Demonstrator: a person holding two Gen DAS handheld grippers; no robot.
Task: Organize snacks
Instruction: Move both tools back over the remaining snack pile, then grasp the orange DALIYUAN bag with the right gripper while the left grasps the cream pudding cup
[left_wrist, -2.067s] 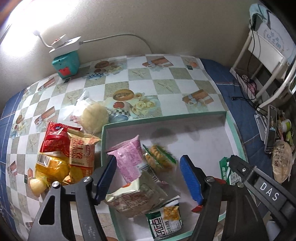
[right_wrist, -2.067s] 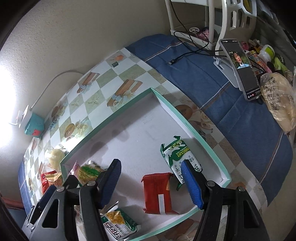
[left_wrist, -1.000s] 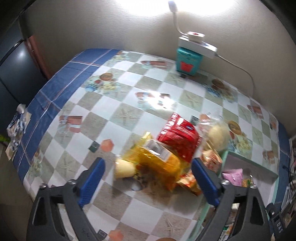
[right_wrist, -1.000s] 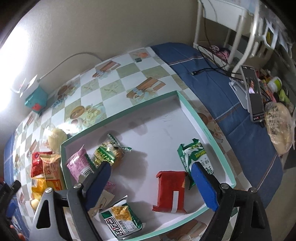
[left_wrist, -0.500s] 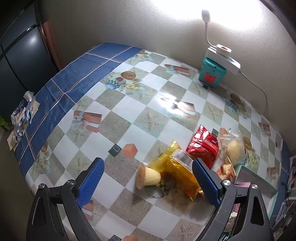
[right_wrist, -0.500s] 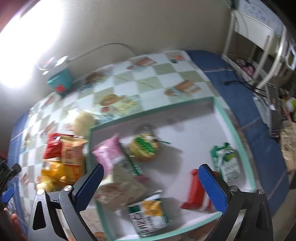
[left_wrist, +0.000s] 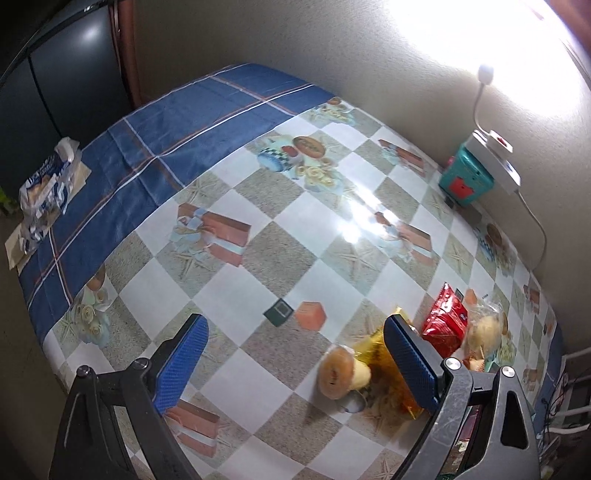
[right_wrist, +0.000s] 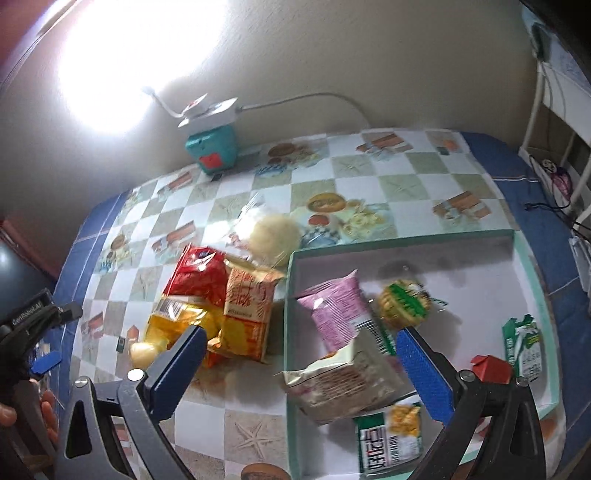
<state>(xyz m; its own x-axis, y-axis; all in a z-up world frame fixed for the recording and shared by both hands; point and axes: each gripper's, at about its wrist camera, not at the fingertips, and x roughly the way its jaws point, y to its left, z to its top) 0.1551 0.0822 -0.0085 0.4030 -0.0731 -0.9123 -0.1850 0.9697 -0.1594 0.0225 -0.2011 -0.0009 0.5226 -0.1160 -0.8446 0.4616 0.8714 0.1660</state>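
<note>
A loose pile of snacks lies on the checked tablecloth: red pack (right_wrist: 197, 275), orange pack (right_wrist: 247, 299), yellow pack (right_wrist: 177, 325), a bun in clear wrap (right_wrist: 273, 234) and a small pudding cup (right_wrist: 142, 350). Right of the pile stands a white tray with a teal rim (right_wrist: 406, 243). It holds a pink pack (right_wrist: 336, 314), a green round biscuit pack (right_wrist: 404, 302), a beige pack (right_wrist: 343, 380) and others. My right gripper (right_wrist: 301, 369) is open above the tray's left wall, gripping nothing. My left gripper (left_wrist: 295, 347) is open over bare tablecloth, with the yellow pack (left_wrist: 384, 365) and cup (left_wrist: 334, 373) by its right finger.
A teal box (left_wrist: 467, 181) carrying a white power strip and lamp stands by the wall. A crumpled wrapper (left_wrist: 44, 188) lies at the table's far left edge. A hand (right_wrist: 48, 410) holds the other tool at the left. A white rack (right_wrist: 554, 110) stands right of the table.
Both views have swung left. The left gripper left the tray and pile for bare tablecloth. The right gripper moved from the tray's middle to its left wall, jaws slightly wider.
</note>
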